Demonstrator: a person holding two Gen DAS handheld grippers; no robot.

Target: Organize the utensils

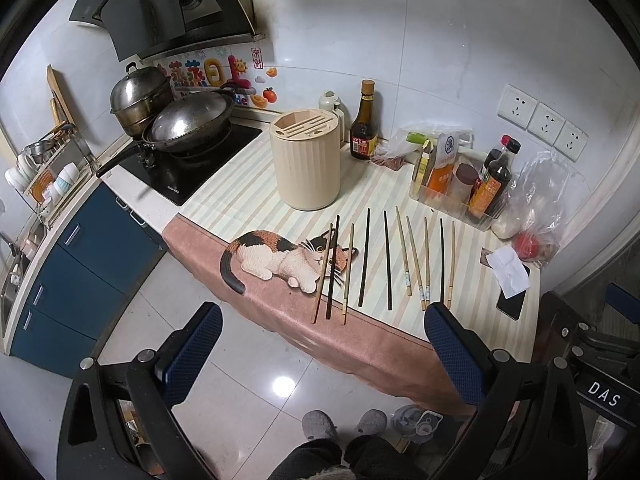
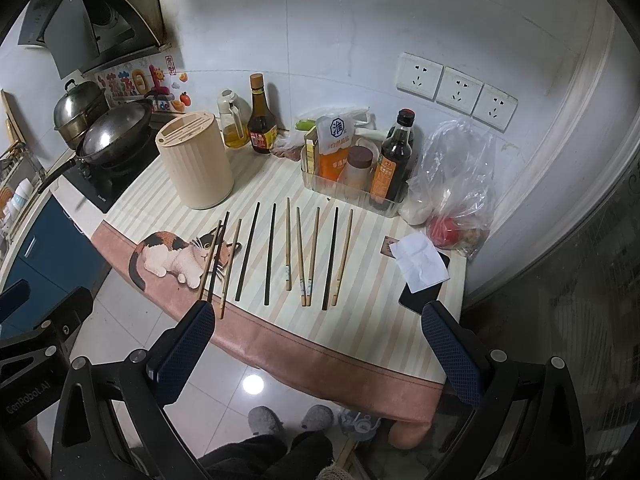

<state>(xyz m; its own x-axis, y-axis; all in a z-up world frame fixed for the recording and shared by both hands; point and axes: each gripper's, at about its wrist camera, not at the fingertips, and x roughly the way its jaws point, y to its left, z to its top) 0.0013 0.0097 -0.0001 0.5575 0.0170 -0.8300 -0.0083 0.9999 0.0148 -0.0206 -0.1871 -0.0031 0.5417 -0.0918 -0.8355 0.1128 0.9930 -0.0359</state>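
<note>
Kitchen tabletop (image 1: 248,184) with striped cloth: sorting not yet begun.
Ten loose chopsticks (image 1: 387,260), dark and pale mixed, lie side by side along the near edge; the beige slotted holder (image 1: 306,162) stands just beyond them at far left, its slots looking empty. Left gripper (image 1: 324,360) and right gripper (image 2: 320,356) hover off the near edge, jaws spread wide, holding nothing. Every chopstick remains to be placed.

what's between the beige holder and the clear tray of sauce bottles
Bare striped tablecloth, nothing standing between the beige holder and the clear tray. The chopsticks lie nearer the table's front edge. The right wrist view shows it best.
</note>
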